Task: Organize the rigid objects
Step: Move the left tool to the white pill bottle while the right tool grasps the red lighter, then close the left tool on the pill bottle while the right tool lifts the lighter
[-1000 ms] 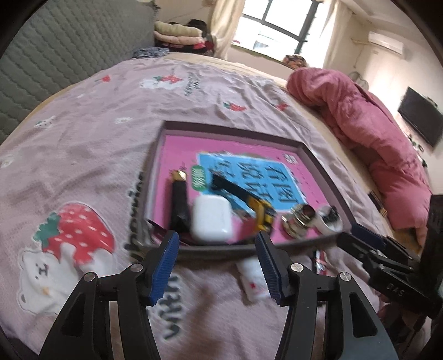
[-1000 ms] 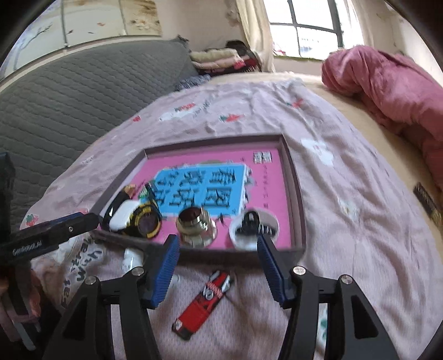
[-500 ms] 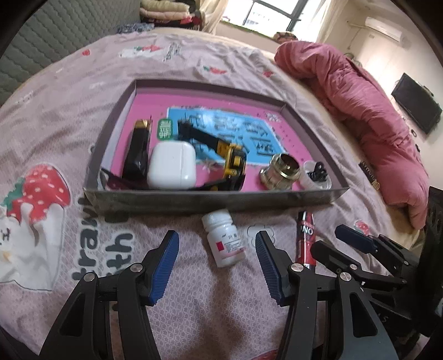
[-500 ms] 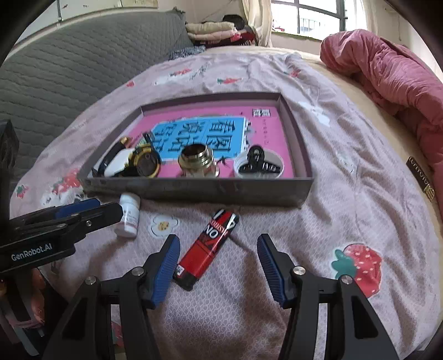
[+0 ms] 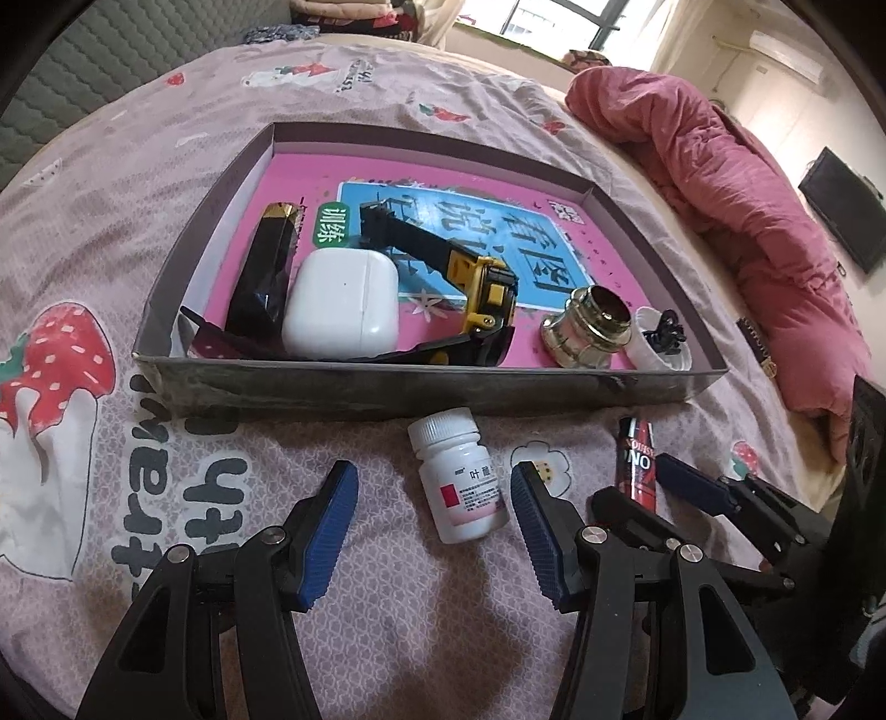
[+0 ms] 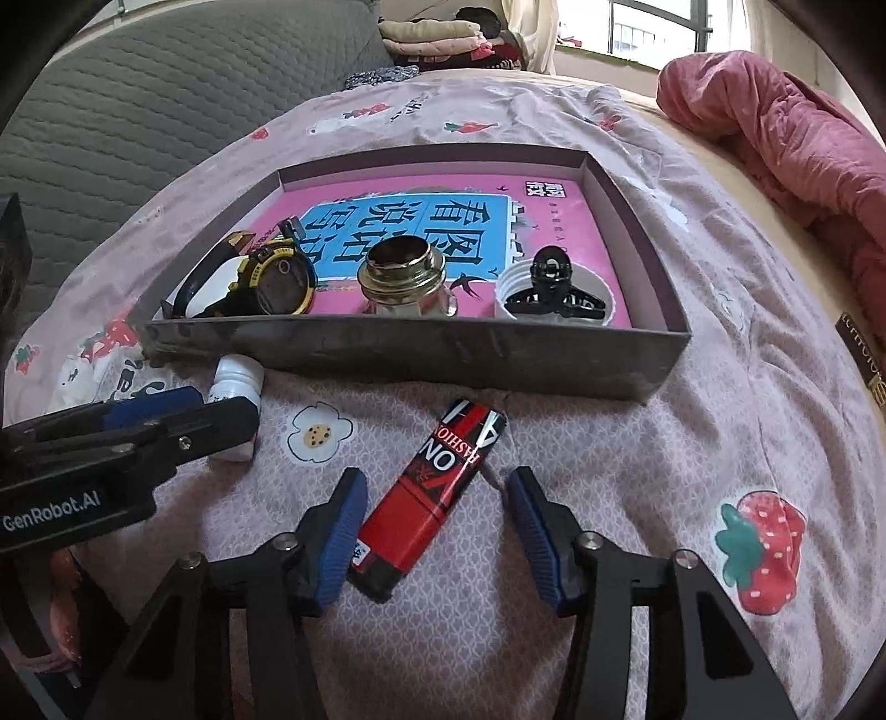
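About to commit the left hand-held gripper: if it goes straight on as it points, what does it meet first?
Probably the white pill bottle, lying on the bedspread between the open left hand-held gripper fingers; depth is uncertain.

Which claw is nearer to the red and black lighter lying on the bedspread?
Right. The right claw straddles the red and black lighter, jaws just closing; the left claw sits beside it, around the white pill bottle.

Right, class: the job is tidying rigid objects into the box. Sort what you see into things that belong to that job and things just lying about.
Belongs to the job:
- pill bottle, between the left hand-held gripper fingers
- red lighter, between the right hand-held gripper fingers
- box
- earbud case, watch, hair clip, brass fitting

Just lying about:
- pink quilt
- folded clothes
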`<state>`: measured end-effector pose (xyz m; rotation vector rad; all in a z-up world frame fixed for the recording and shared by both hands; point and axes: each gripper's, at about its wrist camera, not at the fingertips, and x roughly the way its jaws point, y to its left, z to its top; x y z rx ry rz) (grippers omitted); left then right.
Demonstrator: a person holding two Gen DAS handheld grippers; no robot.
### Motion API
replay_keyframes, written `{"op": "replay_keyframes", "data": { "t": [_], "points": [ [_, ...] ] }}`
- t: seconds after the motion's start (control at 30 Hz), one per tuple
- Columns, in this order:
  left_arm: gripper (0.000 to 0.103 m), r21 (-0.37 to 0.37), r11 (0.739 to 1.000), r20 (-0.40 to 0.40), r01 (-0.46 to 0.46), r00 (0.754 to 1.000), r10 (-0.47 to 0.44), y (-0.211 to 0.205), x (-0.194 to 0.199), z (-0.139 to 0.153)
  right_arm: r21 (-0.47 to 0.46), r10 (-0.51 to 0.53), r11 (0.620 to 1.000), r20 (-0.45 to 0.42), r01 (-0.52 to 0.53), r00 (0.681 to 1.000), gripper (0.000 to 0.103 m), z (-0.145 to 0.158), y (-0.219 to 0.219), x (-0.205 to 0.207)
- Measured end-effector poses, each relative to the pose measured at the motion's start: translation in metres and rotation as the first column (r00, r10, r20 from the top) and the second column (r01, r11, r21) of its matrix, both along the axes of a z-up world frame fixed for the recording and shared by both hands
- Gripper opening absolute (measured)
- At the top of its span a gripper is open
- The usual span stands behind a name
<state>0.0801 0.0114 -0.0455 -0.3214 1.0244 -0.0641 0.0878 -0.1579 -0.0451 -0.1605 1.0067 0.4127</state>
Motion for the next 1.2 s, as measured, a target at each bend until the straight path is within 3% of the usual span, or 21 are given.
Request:
{"op": "replay_keyframes", "data": {
  "t": [0.2,0.33,0.43,0.53,0.6,0.67,0.73,1.0,1.03,1.2],
  "points": [
    [0.059,0.018,1.000,0.000,-0.002,1.000,0.002,-0.003,0.003,-0.002,-0.007,0.013,1.000,-0.008,-0.013,1.000,0.044,-0.001,0.001,0.000],
    [0.059,0.051,0.999,0.005,-0.003,1.000,0.002,-0.009,0.005,-0.003,0.013,-0.003,1.000,-0.027,0.003,1.000,0.032,0.000,-0.007,0.003],
    [0.058,0.130,0.992,0.006,0.000,1.000,0.000,-0.020,0.006,-0.005,0.052,-0.043,0.998,-0.045,0.045,0.998,0.023,0.001,-0.017,0.008],
    [0.047,0.207,0.978,0.011,0.025,1.000,-0.028,-0.032,0.007,-0.009,0.073,-0.056,0.996,-0.059,0.060,0.997,0.020,0.003,-0.023,0.010],
    [0.029,0.230,0.972,0.022,0.044,0.999,-0.050,-0.037,0.007,-0.007,0.071,-0.044,0.996,-0.056,0.048,0.997,0.020,0.004,-0.023,0.009],
    [0.028,0.246,0.967,0.011,0.066,0.997,-0.071,-0.039,0.010,-0.007,0.063,-0.034,0.997,-0.051,0.037,0.998,0.020,0.004,-0.023,0.007],
    [0.028,0.246,0.966,0.010,0.075,0.997,-0.080,-0.038,0.011,-0.006,0.068,-0.030,0.997,-0.056,0.034,0.998,0.020,0.004,-0.024,0.007],
    [0.027,0.116,0.991,0.036,0.063,0.997,-0.068,-0.023,0.000,0.008,0.127,-0.008,0.992,-0.034,0.013,0.999,0.016,0.016,-0.031,-0.003],
    [0.027,0.110,0.992,0.045,0.064,0.997,-0.069,-0.022,-0.001,0.012,0.131,-0.004,0.991,-0.027,0.007,1.000,0.011,0.019,-0.030,-0.004],
    [0.027,0.113,0.992,0.099,0.056,0.993,-0.067,-0.016,-0.008,0.029,0.129,0.023,0.991,-0.007,-0.022,1.000,0.011,0.024,-0.026,-0.007]
  ]
}}
